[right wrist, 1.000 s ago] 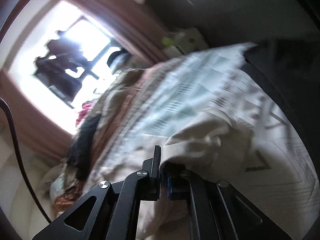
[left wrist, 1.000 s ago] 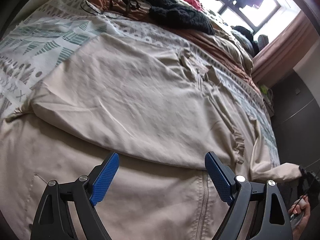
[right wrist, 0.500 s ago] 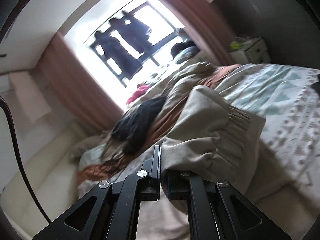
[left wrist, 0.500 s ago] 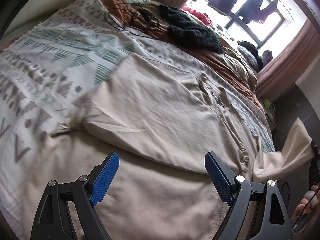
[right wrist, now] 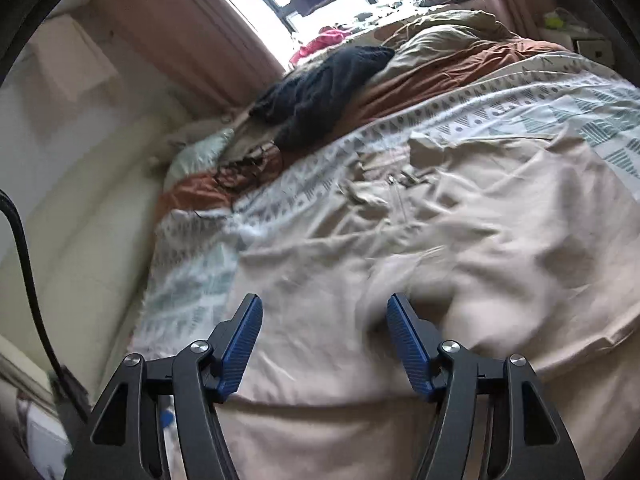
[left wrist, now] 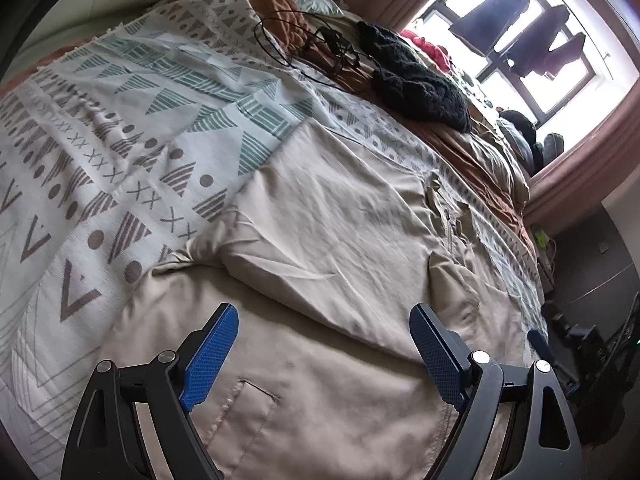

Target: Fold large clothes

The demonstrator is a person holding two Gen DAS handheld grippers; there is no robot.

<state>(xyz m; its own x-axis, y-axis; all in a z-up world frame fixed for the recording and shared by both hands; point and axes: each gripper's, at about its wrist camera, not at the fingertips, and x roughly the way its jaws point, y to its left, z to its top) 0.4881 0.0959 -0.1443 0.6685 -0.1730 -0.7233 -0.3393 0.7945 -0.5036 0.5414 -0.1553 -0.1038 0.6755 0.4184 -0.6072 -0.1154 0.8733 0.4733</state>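
Two grippers: both are seen with jaws spread wide and nothing clamped between them.

Left gripper (left wrist: pixel 324 340): held open above the beige jacket (left wrist: pixel 340 220), just over the folded edge that crosses between its blue pads (left wrist: pixel 210 354); whether the pads touch the cloth cannot be told.

Jacket position: spread over the patterned blanket (left wrist: pixel 120 120) on the bed, one sleeve laid across the body, the collar and zip pointing toward the window (left wrist: pixel 532 28) (a welt pocket is seen close under the left fingers).

Right gripper (right wrist: pixel 324 344): also open, hovering over the jacket's (right wrist: pixel 460 240) right half, where a rumpled lump of sleeve fabric lies just beside its right pad; this view is blurred, so contact cannot be judged.

Risk, left side: a pinch taken here may catch only the top layer, so the fold would be dragged open; the cause would be the stacked, slack layers at that edge.

Risk, right side: the bunched sleeve may be trapped inside the next fold and a bulge left, because it is not smoothed flat.

Risk, far side: the black knit garment (left wrist: pixel 416 80) and the tangled cable (left wrist: pixel 320 48) lie well apart from the jacket, yet a long sweep could snag them.
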